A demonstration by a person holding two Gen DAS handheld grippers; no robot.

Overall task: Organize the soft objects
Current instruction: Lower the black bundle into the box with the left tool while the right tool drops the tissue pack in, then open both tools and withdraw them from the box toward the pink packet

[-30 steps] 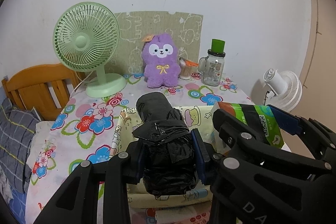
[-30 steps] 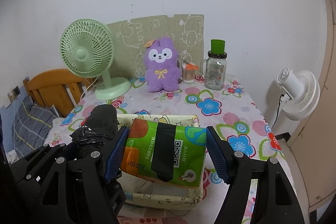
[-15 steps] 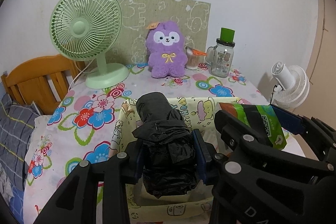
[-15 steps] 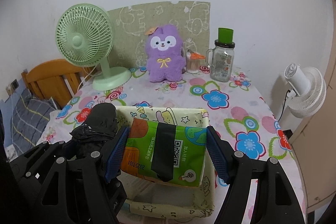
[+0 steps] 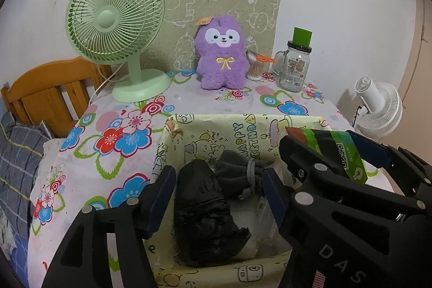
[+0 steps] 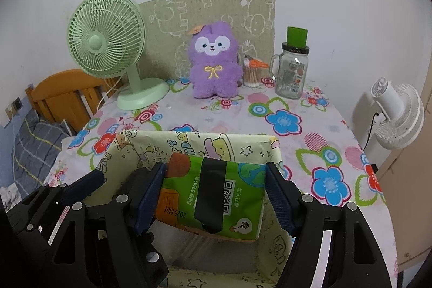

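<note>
The left gripper (image 5: 218,186) has just been opening, its jaws clear of the crumpled black plastic bundle (image 5: 208,217) lying in the cartoon-printed paper box (image 5: 243,126); the right gripper (image 6: 216,196) clamps the green tissue pack (image 6: 213,196) over the box, to release next.

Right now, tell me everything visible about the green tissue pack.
The green tissue pack is a soft plastic-wrapped block with cartoon prints, an orange corner, a QR code and a black strip of tape across its middle. It hangs tilted over the open yellow cartoon-print box, clamped at both ends by the right tool.
</note>
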